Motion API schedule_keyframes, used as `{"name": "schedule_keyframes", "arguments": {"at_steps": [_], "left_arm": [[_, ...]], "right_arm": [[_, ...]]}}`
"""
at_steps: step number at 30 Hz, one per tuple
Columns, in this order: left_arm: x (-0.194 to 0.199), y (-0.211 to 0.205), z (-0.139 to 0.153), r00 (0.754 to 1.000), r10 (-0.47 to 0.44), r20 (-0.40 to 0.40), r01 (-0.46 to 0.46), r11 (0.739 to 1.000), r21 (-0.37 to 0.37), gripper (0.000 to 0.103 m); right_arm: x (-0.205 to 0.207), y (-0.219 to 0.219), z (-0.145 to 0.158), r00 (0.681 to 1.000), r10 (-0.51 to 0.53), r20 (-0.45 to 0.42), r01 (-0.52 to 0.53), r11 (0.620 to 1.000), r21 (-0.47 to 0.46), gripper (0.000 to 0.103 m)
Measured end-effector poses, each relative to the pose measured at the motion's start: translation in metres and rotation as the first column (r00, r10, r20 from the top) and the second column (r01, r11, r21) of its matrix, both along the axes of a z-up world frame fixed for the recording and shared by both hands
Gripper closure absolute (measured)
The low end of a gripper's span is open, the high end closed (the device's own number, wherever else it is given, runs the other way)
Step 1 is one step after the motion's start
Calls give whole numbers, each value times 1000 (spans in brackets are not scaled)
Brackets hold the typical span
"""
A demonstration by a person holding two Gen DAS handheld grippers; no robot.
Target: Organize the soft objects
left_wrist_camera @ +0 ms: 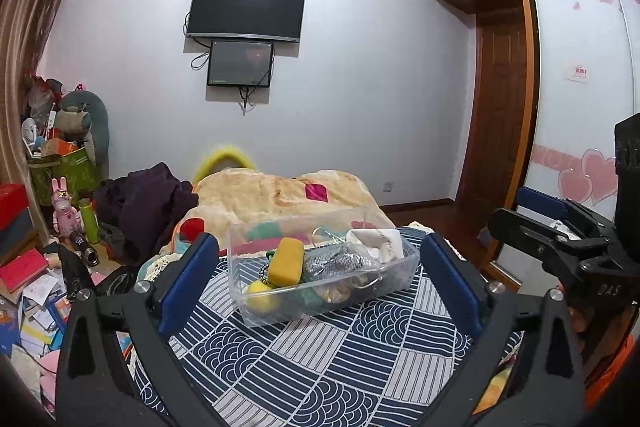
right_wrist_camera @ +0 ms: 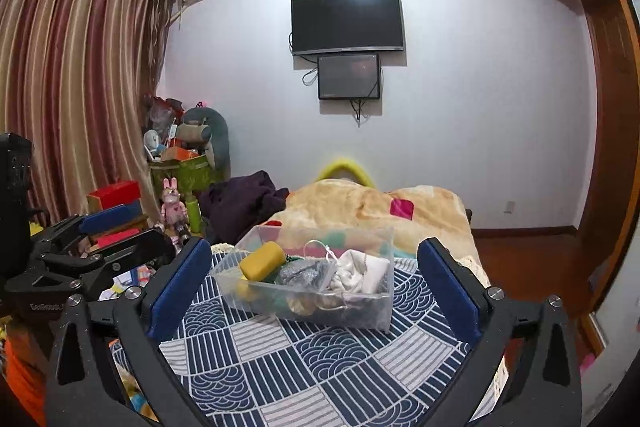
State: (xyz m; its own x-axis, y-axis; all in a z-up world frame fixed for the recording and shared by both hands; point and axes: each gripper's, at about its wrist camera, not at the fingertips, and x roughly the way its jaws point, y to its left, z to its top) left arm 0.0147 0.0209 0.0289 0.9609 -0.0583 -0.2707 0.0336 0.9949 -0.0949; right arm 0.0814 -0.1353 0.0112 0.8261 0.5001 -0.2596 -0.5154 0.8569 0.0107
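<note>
A: Where's the soft stuff?

B: All in the clear plastic bin on the bed's patterned cover, approx centre. Yellow sponge at the bin's left end, grey knit item mid, white cloth on the right. Something under those, prob. more fabric, can't tell.

A: Claws?

B: Left claw spread wide, nothing held, fingers either side of the bin w/o touching. Right claw same: wide, nothing held, short of the bin.

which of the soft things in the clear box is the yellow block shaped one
The yellow sponge, standing at the box's left end. The grey knit piece and white cloth beside it are crumpled, not blocky.
</note>
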Motion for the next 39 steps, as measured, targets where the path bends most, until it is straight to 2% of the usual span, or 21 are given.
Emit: {"name": "schedule_keyframes", "arguments": {"at_steps": [39], "left_arm": [[-6,1,-1,1000,-2,4,2,1000,-1,1]], "right_arm": [[-7,-2,-3,1000,-5,-13,5,1000,0,0]]}}
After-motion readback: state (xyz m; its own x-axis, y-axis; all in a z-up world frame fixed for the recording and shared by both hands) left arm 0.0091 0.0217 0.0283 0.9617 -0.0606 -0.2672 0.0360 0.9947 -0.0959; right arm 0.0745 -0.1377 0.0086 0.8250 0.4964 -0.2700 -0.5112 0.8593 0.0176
